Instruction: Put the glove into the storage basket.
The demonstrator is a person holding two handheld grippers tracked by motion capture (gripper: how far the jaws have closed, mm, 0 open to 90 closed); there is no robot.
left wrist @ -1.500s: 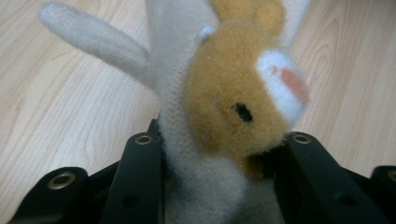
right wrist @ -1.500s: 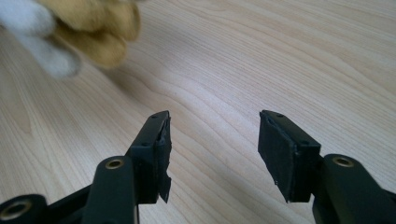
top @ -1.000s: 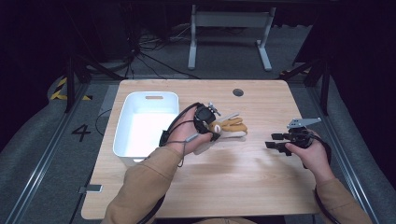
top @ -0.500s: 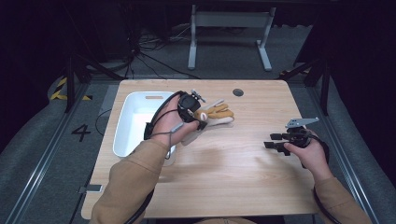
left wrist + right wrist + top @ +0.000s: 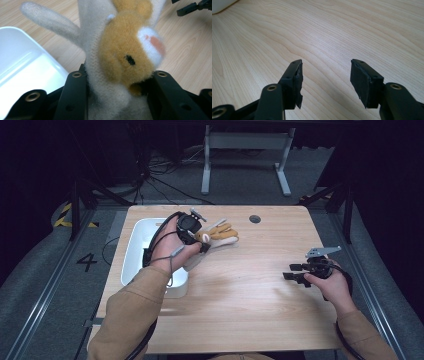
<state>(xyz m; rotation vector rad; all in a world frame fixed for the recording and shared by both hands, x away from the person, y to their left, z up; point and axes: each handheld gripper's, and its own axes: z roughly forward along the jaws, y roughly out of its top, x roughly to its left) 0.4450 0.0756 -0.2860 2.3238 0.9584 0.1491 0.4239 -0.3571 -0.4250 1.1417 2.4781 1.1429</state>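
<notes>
plush rabbit clamped in left gripper, upper centre beside white bin, not yet dropped in; right gripper wide, empty.

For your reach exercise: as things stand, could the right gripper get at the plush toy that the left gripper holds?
Probably yes. The right gripper stands open, with bare table between it and the plush toy, though the left gripper is clamped on it.

The tub sits on the worktop's left side. The plush toy is just right of it, off the worktop.
</notes>
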